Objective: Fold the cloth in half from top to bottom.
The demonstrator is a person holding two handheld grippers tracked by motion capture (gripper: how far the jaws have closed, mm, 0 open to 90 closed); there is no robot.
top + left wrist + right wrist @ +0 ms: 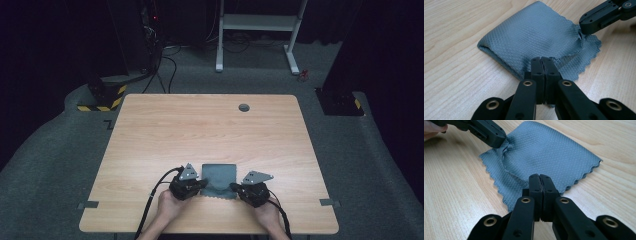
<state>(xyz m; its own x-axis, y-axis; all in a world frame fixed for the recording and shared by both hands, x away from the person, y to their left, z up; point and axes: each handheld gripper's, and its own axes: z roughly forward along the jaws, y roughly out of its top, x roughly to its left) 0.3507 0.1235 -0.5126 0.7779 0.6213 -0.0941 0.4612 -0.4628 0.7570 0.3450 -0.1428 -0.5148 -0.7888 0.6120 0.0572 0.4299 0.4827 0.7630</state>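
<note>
Pinching the grey cloth (218, 179) at its near corners, left gripper (202, 184) and right gripper (235, 187) angle inward.

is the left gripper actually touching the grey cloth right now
Touching. In the left gripper view, the left gripper has its jaws closed on the near edge of the grey cloth, fabric bunching between them.

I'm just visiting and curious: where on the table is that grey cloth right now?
In the high view the grey cloth lies folded near the table's front edge, between the left gripper and right gripper, each pinching a near corner.
</note>
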